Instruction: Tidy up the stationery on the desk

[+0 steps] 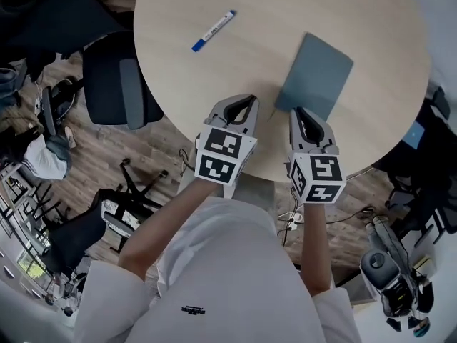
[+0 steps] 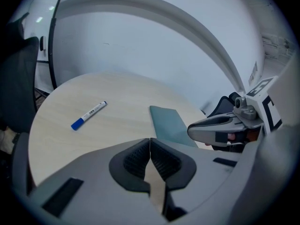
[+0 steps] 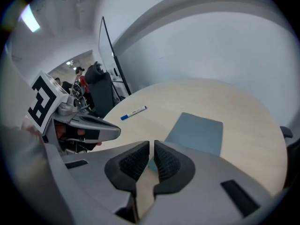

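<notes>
A white marker with a blue cap (image 1: 213, 31) (image 2: 88, 115) (image 3: 133, 112) lies on the round pale wooden table (image 1: 243, 56) at the far left. A grey-blue notebook (image 1: 315, 76) (image 2: 169, 124) (image 3: 197, 133) lies flat at the right, one corner near the table's front edge. My left gripper (image 1: 245, 106) (image 2: 150, 142) hovers over the near edge, shut with nothing in it. Beside it my right gripper (image 1: 298, 114) (image 3: 152, 146) hangs by the notebook's near corner, jaws nearly together and holding nothing.
Dark office chairs (image 1: 118, 84) stand left of the table on a wooden floor. Cables and a power strip (image 1: 293, 220) lie under the table edge. A black chair and equipment (image 1: 400, 277) sit at the right.
</notes>
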Demonstrator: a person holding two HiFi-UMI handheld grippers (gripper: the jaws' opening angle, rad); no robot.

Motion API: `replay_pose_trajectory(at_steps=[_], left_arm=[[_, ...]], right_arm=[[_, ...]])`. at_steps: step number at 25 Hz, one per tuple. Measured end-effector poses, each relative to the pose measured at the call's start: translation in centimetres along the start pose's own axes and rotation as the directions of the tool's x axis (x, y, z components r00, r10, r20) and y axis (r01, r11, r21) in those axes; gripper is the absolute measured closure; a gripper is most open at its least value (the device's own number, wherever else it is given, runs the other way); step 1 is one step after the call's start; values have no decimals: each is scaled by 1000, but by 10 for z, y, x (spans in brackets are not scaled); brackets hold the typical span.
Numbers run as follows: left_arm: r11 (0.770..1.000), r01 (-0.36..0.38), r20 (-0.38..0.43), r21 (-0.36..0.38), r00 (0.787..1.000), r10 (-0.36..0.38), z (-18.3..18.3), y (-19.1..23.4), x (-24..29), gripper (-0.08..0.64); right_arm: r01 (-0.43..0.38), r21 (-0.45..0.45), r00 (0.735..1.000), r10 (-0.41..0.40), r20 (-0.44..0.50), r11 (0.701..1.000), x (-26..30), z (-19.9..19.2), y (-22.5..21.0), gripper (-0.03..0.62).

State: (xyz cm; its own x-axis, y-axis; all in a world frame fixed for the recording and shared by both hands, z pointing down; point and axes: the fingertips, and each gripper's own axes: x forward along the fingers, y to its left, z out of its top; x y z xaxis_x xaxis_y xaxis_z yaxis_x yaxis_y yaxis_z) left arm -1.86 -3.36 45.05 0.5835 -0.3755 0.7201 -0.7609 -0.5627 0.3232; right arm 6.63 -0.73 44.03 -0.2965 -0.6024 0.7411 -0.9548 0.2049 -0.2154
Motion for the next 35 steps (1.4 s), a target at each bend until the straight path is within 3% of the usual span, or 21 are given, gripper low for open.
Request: replay_pose_trajectory(at_steps=[8,14,17,18,20,22,28,35], left_arm=[[996,-84,64,-36,994,86,19,61,-35,540],[994,-110,89,-6,990,110,39,101,-47,540],[995,-91,92,35,992,88,47,111,-46,538],[996,-72,89,51,994,68,49,113,-45,536],[996,-31,72,80,997,26,50,117,-39,434],[994,-19,56,107,998,13,52,124,-33,407],[982,-45,27,183,999,41,60,155,-9,393],[975,-42,-51,220,997,54,50,193,35,393]], right_arm=[[-56,-66,998,57,10,996,28,43,47,546],[-74,-68,997,74,0,995,46,58,73,546],[-72,-46,997,72,0,996,54,65,81,546],[-73,-36,997,73,0,997,57,67,84,546],[-70,-19,998,70,1,997,64,71,89,546],[-64,-5,998,64,2,998,72,75,92,546],[-40,45,999,41,-11,998,92,81,94,546],[-15,93,1000,17,-22,996,112,81,91,546]])
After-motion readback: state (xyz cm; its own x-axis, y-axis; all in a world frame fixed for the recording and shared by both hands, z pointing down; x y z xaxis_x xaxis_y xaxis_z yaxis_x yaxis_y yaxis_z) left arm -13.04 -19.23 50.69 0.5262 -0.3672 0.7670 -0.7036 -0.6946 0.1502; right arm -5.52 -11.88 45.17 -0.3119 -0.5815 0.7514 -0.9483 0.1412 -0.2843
